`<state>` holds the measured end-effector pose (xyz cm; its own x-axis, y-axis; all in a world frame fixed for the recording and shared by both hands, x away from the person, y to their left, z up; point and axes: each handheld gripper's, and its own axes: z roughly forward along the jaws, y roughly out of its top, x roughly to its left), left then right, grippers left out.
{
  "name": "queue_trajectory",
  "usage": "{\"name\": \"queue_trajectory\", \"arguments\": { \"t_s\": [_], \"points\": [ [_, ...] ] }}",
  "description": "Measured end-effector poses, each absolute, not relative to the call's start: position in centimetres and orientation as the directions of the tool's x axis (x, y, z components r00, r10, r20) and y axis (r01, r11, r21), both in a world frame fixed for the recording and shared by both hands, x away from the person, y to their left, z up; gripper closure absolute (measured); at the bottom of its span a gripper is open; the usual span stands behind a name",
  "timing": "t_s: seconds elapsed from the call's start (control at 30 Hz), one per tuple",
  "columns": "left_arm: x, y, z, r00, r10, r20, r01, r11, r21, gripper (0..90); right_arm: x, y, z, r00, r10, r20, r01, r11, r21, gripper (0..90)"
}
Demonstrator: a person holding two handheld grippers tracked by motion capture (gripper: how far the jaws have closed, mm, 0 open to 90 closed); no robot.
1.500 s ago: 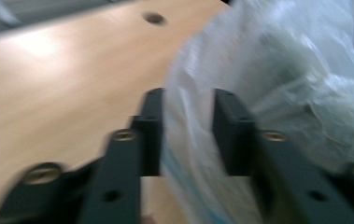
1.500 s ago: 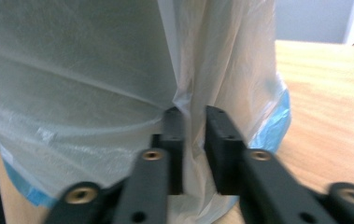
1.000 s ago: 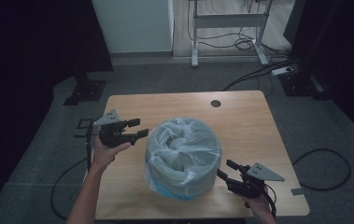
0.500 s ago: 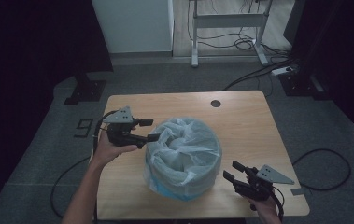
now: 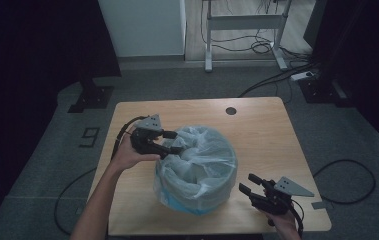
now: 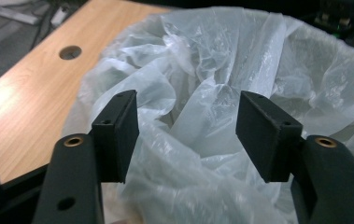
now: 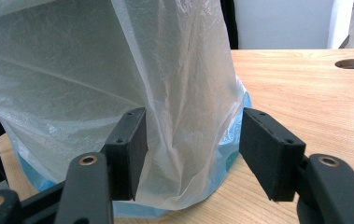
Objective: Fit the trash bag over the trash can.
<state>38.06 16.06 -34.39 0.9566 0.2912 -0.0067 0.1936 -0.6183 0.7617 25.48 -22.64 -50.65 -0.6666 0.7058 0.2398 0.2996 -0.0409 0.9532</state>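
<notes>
Item: round blue plastic bin (image 5: 174,200) lined with a thin, translucent white plastic bag (image 5: 199,160), standing on the near half of a light wooden table (image 5: 267,125), between the two hands. The bag's film drapes outside the bin wall almost to the tabletop; its mouth is crumpled inward.

Left gripper (image 5: 169,142): at the bag's top rim on the person's left. Jaws spread, having just narrowed a little; in the left gripper view the crumpled film (image 6: 188,126) lies between the pads, not yet pinched (no pad visibly presses it).

Right gripper (image 5: 249,186): low, near the bin's base on the person's right, just apart from it. Jaws spread; in the right gripper view a hanging fold of film (image 7: 184,140) stands ahead of the gap, untouched.

Step in hand, as judged: taking hold of the liner at its rim, probably to gather or reseat it.

Next move calls for: closing the left jaws on a real fold of film, not a single slippery layer, while the right steadies the bin or takes the lower fold.
</notes>
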Motion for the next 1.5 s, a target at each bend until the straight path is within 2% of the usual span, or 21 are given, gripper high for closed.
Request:
{"name": "queue_trajectory", "arguments": {
  "t_s": [0.23, 0.63, 1.0, 1.17, 1.33, 1.5],
  "points": [
    [38.7, 13.3, -33.9, 0.964, 0.265, 0.023, 0.176, -0.698, 0.694, 48.4, 25.5, -22.7, -50.7, -0.668, 0.703, 0.244, 0.305, -0.041, 0.952, 41.5],
    [39.1, 9.1, -34.0, 0.982, 0.183, 0.048, 0.116, -0.782, 0.612, 50.4, 25.5, -22.8, -50.7, -0.667, 0.702, 0.248, 0.307, -0.045, 0.951, 41.8],
    [38.9, 6.4, -35.5, 0.990, 0.133, 0.040, 0.098, -0.873, 0.478, 60.2, 25.5, -22.9, -50.7, -0.668, 0.702, 0.246, 0.307, -0.042, 0.951, 41.8],
    [38.8, 5.7, -36.2, 0.991, 0.124, 0.048, 0.093, -0.901, 0.424, 58.5, 25.6, -22.8, -50.7, -0.667, 0.703, 0.246, 0.310, -0.039, 0.950, 41.7],
    [38.8, 6.8, -35.4, 0.988, 0.146, 0.046, 0.106, -0.868, 0.485, 51.5, 25.6, -23.0, -50.7, -0.661, 0.708, 0.248, 0.311, -0.042, 0.950, 41.5],
    [39.1, 9.2, -33.9, 0.982, 0.185, 0.038, 0.132, -0.817, 0.561, 52.1, 25.6, -23.1, -50.7, -0.658, 0.710, 0.250, 0.311, -0.046, 0.949, 41.5]
  ]
}}
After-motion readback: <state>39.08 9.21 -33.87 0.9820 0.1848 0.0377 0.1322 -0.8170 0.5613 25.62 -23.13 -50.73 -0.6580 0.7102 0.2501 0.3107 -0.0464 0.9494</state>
